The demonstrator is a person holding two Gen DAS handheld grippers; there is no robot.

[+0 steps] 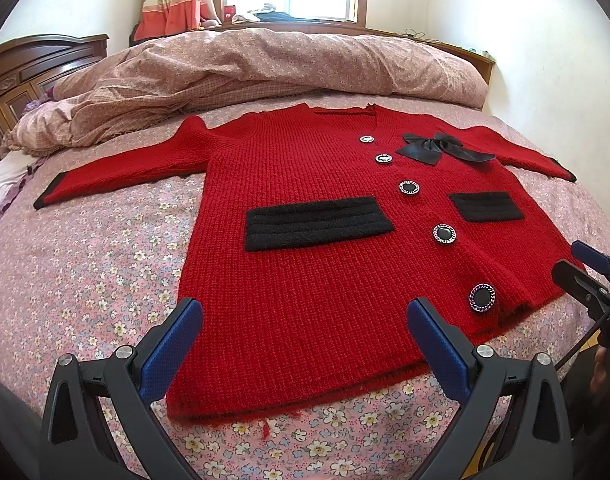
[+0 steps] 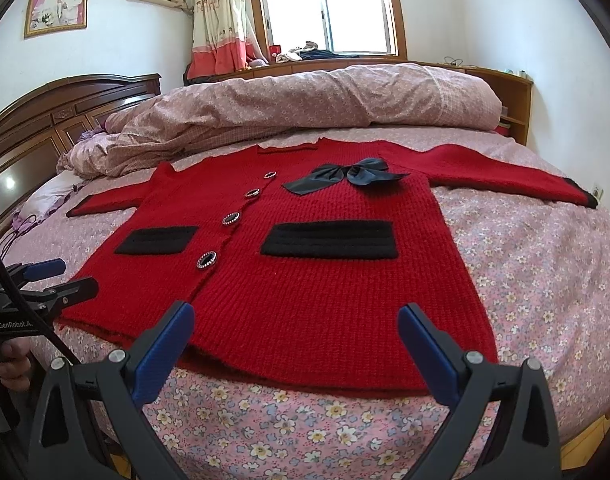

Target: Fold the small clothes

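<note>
A small red knitted cardigan (image 1: pixel 305 280) lies flat and face up on the bed, sleeves spread to both sides. It has black pocket bands, several round buttons and a black satin bow (image 1: pixel 445 148) near the neck. My left gripper (image 1: pixel 305 312) hovers open over the hem on the cardigan's left half, nothing between its blue pads. The right gripper (image 2: pixel 297 316) is open too, above the hem of the same cardigan (image 2: pixel 305 280) on its right half. Each gripper shows at the edge of the other's view: the right gripper (image 1: pixel 581 264) and the left gripper (image 2: pixel 65 276).
The bed has a pink floral sheet (image 1: pixel 85 280). A rumpled pink duvet (image 1: pixel 265 68) is heaped along the far side behind the cardigan. A dark wooden headboard (image 2: pixel 65 112) stands at the left, a window and curtain beyond. A hand (image 2: pixel 13 360) holds the left gripper's handle.
</note>
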